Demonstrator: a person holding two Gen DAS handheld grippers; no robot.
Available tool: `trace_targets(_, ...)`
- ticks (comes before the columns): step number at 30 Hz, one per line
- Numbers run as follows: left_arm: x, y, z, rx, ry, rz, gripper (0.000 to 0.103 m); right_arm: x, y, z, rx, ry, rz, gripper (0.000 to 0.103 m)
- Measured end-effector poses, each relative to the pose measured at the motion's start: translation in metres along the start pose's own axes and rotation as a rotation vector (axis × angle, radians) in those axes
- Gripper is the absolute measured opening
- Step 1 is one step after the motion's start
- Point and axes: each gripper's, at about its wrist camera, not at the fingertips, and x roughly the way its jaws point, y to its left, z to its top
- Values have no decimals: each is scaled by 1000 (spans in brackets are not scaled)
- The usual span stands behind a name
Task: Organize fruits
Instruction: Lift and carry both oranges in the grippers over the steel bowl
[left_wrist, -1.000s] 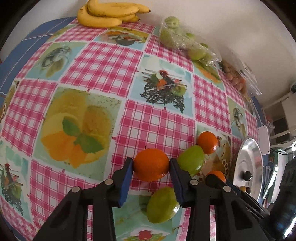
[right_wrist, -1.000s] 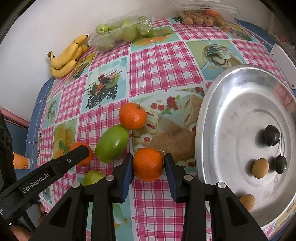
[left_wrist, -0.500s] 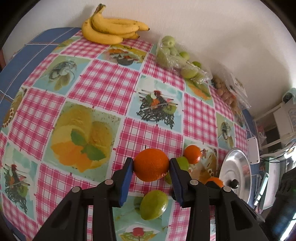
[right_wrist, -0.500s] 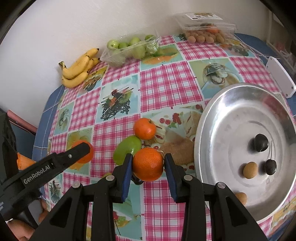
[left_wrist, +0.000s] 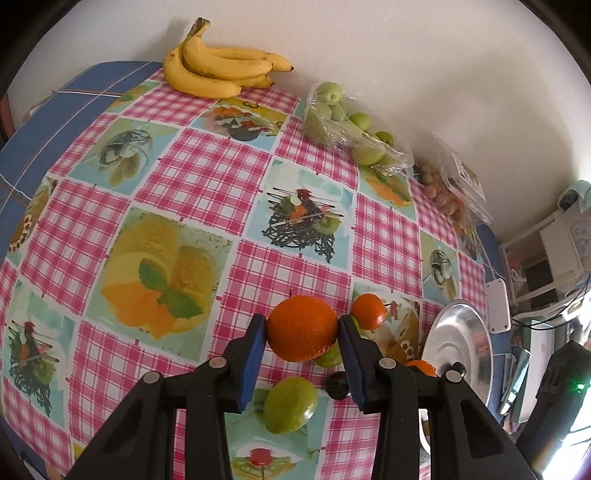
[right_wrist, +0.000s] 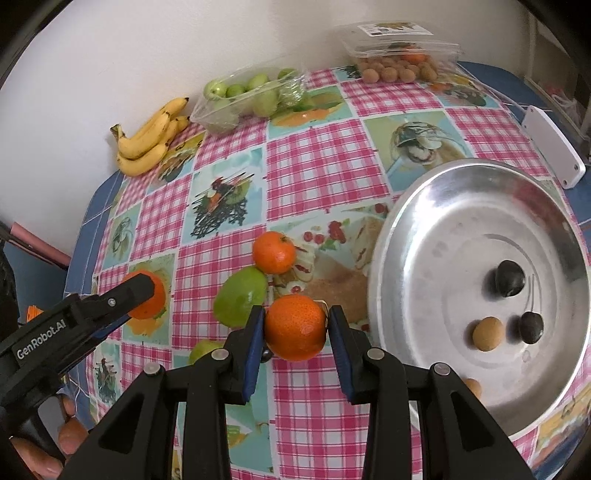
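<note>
My left gripper (left_wrist: 302, 328) is shut on an orange (left_wrist: 302, 328), held above the checked tablecloth (left_wrist: 207, 177). My right gripper (right_wrist: 295, 328) is shut on a second orange (right_wrist: 295, 328), just left of the silver tray (right_wrist: 443, 229). In the right wrist view the left gripper (right_wrist: 142, 295) shows at the left with its orange (right_wrist: 158, 303). A third orange (right_wrist: 274, 252) lies loose on the cloth, touching a green fruit (right_wrist: 242, 295). Another green fruit (left_wrist: 290, 405) lies below the left gripper's fingers.
The tray holds two dark fruits (right_wrist: 509, 278) and small tan ones (right_wrist: 488, 333). Along the wall lie bananas (left_wrist: 221, 70), a bag of green fruits (left_wrist: 347, 122) and a clear box of small brown fruits (right_wrist: 399, 59). A white device (right_wrist: 554, 151) sits beyond the tray.
Both grippers have risen with their oranges still gripped, so the table and loose fruits look smaller and farther below. The loose fruits have not moved.
</note>
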Motion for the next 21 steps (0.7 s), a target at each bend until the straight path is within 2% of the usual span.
trace_targets(12, 6, -37, -12, 57, 4, -24, 42, -22, -62, 5, 131, -43, -49, 36)
trace_targets(21, 19, -83, -31, 182, 24, -22, 42, -42, -114, 4, 224, -82, -106, 36)
